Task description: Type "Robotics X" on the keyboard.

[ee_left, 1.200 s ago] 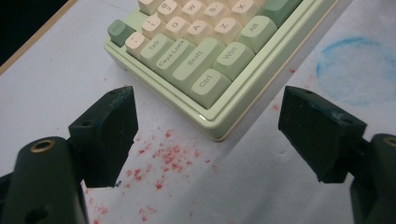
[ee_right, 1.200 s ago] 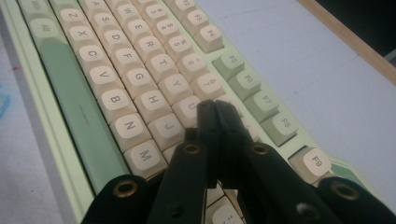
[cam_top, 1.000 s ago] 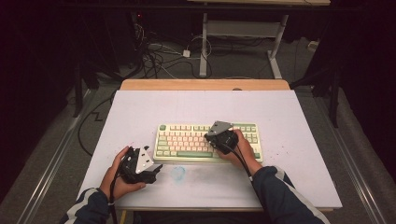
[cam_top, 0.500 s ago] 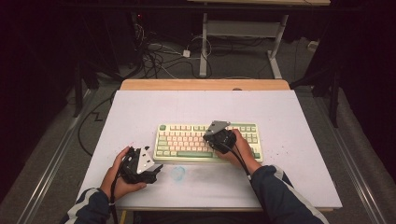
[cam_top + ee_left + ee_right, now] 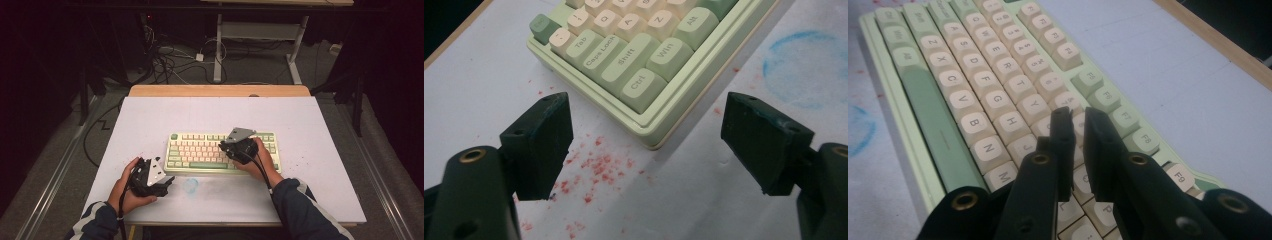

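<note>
1. I take the keyboard (image 5: 222, 152) as my landmark; it lies flat near the middle of the white table (image 5: 320, 125), a little toward my side.
2. My right gripper (image 5: 1075, 120) hangs over the right half of the keyboard. Its jaws have just been opening a little; a narrow gap stands between them and they hold nothing.
3. In the right gripper view the tips are just above the keys near the U and I; I cannot tell if they touch.
4. My left gripper (image 5: 644, 115) rests in front of the keyboard's left corner, jaws wide apart and empty, the Ctrl key just beyond them.
5. Risk, as I judge: the slightly parted tips may press two neighbouring keys together, or slip between the caps.
</note>
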The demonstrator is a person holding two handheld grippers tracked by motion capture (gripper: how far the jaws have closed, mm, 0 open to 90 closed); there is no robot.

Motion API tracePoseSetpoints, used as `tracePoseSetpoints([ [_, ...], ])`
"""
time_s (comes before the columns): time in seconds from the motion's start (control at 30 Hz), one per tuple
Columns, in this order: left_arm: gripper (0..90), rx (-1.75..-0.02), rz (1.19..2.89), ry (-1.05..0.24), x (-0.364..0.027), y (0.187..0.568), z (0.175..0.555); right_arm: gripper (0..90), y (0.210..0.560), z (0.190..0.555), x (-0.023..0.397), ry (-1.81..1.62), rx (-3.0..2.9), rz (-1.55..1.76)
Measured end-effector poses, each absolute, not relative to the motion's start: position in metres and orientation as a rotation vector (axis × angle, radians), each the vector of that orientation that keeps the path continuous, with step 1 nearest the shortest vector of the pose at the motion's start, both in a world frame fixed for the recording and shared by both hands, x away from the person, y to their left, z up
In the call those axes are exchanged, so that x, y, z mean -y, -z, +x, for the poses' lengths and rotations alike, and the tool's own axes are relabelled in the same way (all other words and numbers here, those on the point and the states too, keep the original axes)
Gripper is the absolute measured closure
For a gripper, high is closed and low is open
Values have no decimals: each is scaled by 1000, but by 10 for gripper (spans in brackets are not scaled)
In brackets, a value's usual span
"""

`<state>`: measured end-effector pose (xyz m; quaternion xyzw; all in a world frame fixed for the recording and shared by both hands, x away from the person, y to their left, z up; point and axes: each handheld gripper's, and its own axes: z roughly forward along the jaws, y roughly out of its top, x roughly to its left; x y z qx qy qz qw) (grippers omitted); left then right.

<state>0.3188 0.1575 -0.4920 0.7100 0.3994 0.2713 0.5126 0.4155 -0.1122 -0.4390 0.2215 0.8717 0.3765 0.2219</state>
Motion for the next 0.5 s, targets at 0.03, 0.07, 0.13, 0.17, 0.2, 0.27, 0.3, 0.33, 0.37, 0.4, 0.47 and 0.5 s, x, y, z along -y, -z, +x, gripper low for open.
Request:
tracePoseSetpoints([
  [0.03, 198, -961, 1705, -653, -158, 492, 319, 814, 438, 415, 113, -1042, -2404, 606],
  [0.07, 201, -961, 1703, -657, -158, 491, 319, 795, 438, 413, 114, -1050, -2401, 604],
  [0.13, 211, -962, 1701, -653, -158, 491, 319, 774, 436, 411, 116, -1064, -2389, 592],
  [0.17, 211, -958, 1700, -651, -159, 490, 318, 755, 435, 410, 117, -1066, -2383, 589],
  [0.2, 217, -957, 1698, -650, -159, 490, 318, 724, 433, 409, 118, -1069, -2372, 592],
  [0.27, 227, -955, 1701, -646, -159, 490, 318, 673, 430, 406, 121, -1090, -2352, 586],
  [0.3, 227, -956, 1700, -651, -159, 490, 318, 640, 429, 405, 121, -1098, -2345, 581],
  [0.33, 228, -958, 1699, -652, -160, 490, 318, 594, 428, 404, 123, -1115, -2338, 575],
  [0.37, 230, -962, 1691, -645, -159, 490, 318, 565, 428, 403, 124, -1120, -2331, 571],
  [0.4, 233, -963, 1689, -643, -160, 489, 318, 533, 427, 401, 125, -1114, -2320, 569],
  [0.47, 234, -961, 1689, -647, -161, 489, 318, 466, 426, 398, 128, -1117, -2309, 566],
  [0.5, 238, -964, 1689, -645, -161, 489, 318, 442, 426, 397, 130, -1122, -2295, 564],
])
